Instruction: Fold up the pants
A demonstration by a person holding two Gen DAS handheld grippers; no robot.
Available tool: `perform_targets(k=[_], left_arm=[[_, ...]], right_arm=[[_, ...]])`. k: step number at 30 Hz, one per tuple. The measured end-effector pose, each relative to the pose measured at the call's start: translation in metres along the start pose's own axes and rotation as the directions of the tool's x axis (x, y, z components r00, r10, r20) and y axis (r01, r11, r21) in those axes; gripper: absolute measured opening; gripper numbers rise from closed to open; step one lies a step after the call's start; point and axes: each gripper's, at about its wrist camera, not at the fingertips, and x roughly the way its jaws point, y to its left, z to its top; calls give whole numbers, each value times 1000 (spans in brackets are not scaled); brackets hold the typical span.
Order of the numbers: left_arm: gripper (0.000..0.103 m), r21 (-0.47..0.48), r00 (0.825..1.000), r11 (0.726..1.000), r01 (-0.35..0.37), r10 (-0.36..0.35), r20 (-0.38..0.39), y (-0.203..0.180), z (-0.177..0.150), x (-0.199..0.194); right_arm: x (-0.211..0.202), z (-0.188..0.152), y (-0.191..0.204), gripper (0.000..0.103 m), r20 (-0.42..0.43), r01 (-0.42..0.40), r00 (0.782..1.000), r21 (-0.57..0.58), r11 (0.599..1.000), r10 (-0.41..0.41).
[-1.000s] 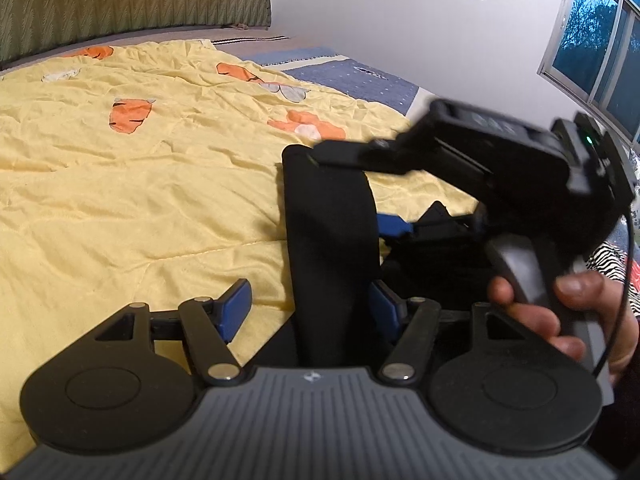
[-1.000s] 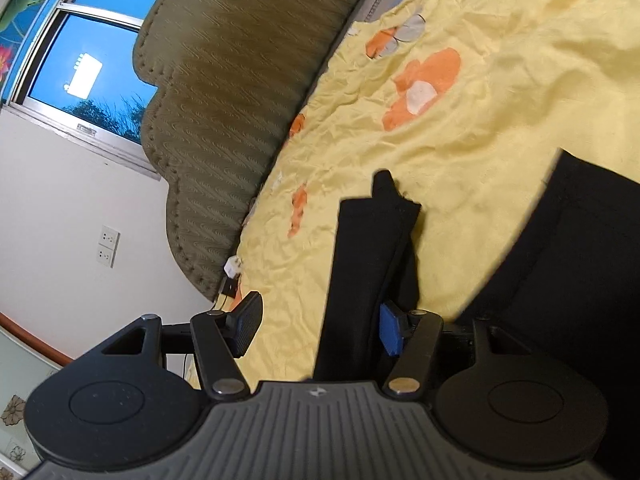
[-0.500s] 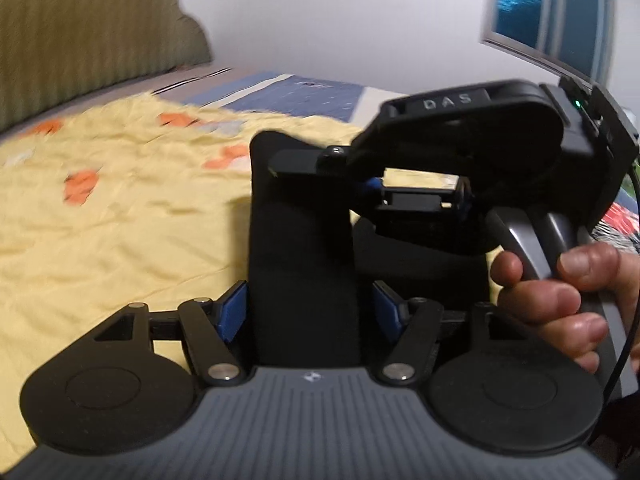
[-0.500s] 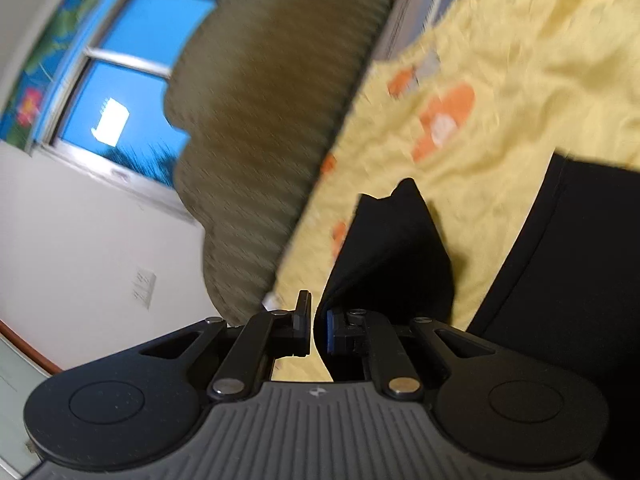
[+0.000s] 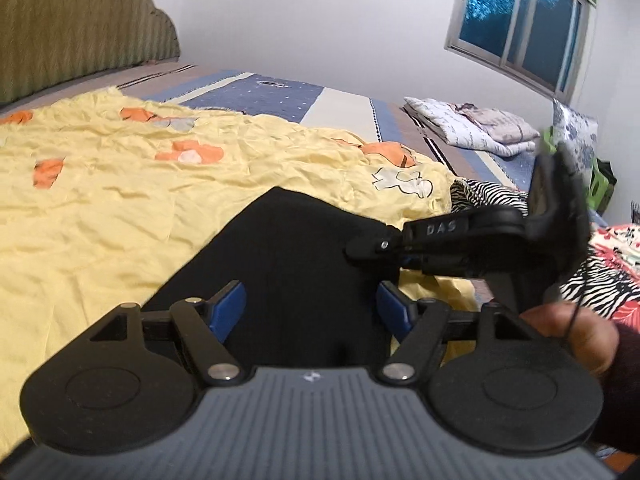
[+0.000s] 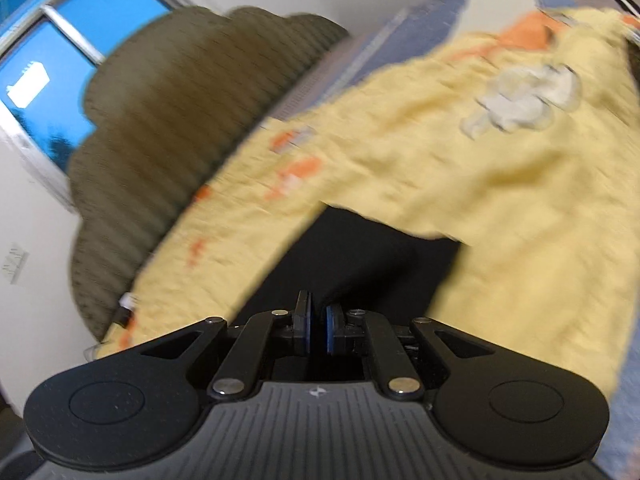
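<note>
Folding looks midway — the black, soft-knit pants lie doubled on the crinkled yellow cotton bedspread, further folds likely remaining. The left gripper has just been widening around the cloth, pads apart; the right gripper pinches a black corner.

Support: bed, blue-patterned cover, olive headboard far left.
Spread: yellow sheet, orange patches.
On sheet: black pants, near centre.
Far right: folded bedding.
</note>
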Motion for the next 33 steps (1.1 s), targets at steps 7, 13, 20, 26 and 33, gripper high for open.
perform_targets(k=[7,13,20,26,33], left_arm=[[72,-109,998,993,-43,47,32,23,-20,-55],[73,-114,985,980,-163,167,31,23,-52,-97],[76,-98,988,983,-155,156,-1,4,-86,-120],[73,-108,987,981,-160,160,-15,-17,-104,-112],[68,-198,982,963,-181,187,14,-46,-100,-94]], right_arm=[[13,9,-22,8,-37,-67,997,162,985,74],[17,7,-31,9,20,-130,992,203,971,129],[-28,8,-8,9,138,64,989,-44,997,-57],[-14,3,-18,9,20,-2,1000,22,1000,2],[-15,-3,-23,9,-23,-50,998,69,996,52]])
